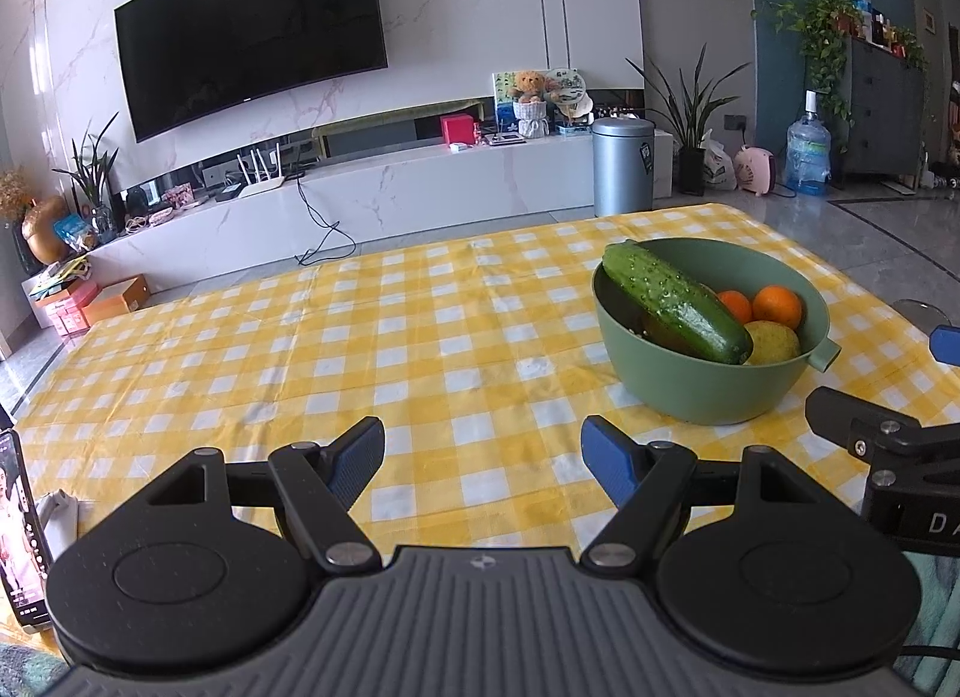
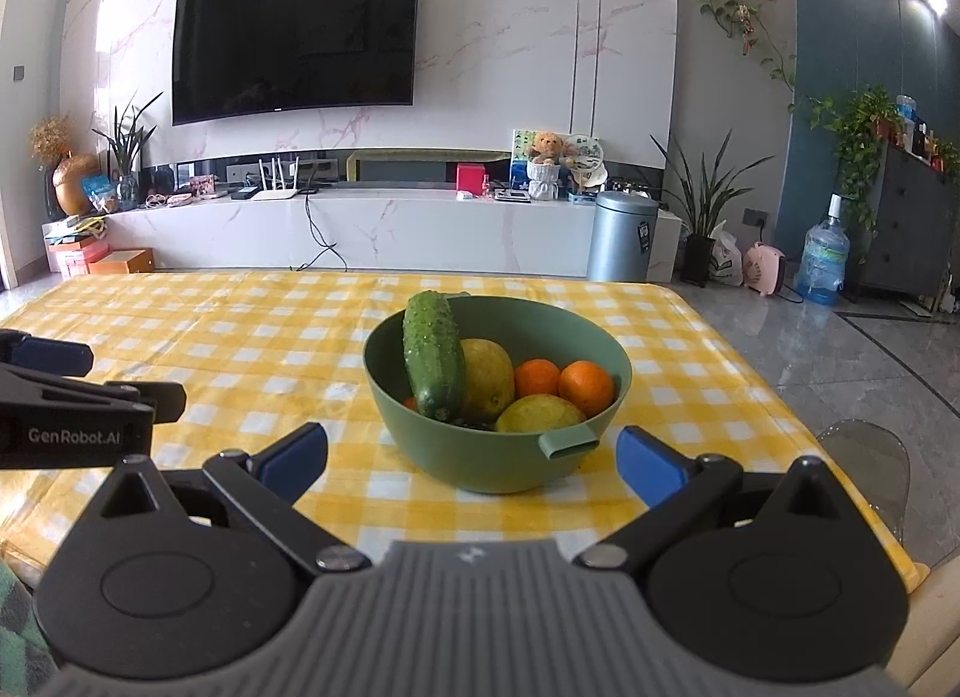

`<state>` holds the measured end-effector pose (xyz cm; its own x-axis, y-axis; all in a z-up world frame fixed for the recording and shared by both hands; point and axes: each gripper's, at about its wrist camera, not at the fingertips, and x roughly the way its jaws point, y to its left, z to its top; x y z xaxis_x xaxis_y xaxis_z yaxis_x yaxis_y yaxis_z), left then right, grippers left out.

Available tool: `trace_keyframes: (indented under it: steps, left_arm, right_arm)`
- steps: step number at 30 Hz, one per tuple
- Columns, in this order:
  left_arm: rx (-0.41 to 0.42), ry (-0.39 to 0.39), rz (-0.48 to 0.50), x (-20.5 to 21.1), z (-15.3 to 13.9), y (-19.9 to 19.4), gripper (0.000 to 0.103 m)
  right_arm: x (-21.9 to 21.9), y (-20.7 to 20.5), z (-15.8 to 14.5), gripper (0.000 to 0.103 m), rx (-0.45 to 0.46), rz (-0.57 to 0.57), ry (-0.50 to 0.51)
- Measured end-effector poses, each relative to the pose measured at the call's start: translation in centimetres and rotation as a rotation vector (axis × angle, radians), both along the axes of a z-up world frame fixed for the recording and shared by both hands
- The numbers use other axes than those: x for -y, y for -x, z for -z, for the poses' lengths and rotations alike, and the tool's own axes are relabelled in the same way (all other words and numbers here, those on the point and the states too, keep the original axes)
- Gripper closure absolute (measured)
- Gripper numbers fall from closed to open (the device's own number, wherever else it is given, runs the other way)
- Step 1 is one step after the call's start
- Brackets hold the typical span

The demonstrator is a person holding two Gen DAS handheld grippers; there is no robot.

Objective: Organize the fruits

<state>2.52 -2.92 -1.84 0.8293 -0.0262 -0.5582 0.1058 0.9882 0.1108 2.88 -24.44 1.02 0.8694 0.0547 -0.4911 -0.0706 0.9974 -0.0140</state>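
Left wrist view: the left gripper [image 1: 482, 460] is seen w/ fingers spread wide, nothing held between them; the pads [image 1: 355, 460] are blue and ribbed, on black angular links. A table covered by a yellow-and-white checked cloth [image 1: 300, 349], smooth and slightly creased, is seen beneath. A matte green bowl [image 1: 714, 385], round w/ a small spout-like lug on its rim, is set ahead of and to the right of the right-hand finger, well beyond the tips. A bumpy dark green cucumber [image 1: 675, 301] is laid slanted across the bowl, one end over the rim. Two glossy oranges [image 1: 776, 306] and a dull yellow pear-like fruit [image 1: 774, 342] are seen behind it. The right gripper [image 1: 888, 391] is partly seen at the frame's right edge, beside the bowl.

Right wrist view: the right gripper [image 2: 471, 460] is likewise wide open and empty, blue pads [image 2: 651, 466] on black links. The bowl [image 2: 498, 445] is found straight ahead, btwn the two fingers' lines, its near wall just past the tips. The cucumber [image 2: 433, 361] is propped steeply in it, w/ two yellow fruits [image 2: 540, 414] and the oranges [image 2: 587, 386] alongside. Part of the left gripper [image 2: 78, 397] is seen left of the left-hand finger.
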Motion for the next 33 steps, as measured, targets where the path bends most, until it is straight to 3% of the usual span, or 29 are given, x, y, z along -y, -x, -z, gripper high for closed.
trace_keyframes:
  steps: [33]
  left_arm:
    - [-0.005, -0.003, -0.004, -0.32, 0.11, -0.15, 0.015]
  right_arm:
    - [0.01, 0.20, -0.11, 0.004, 0.010, -0.005, 0.006]
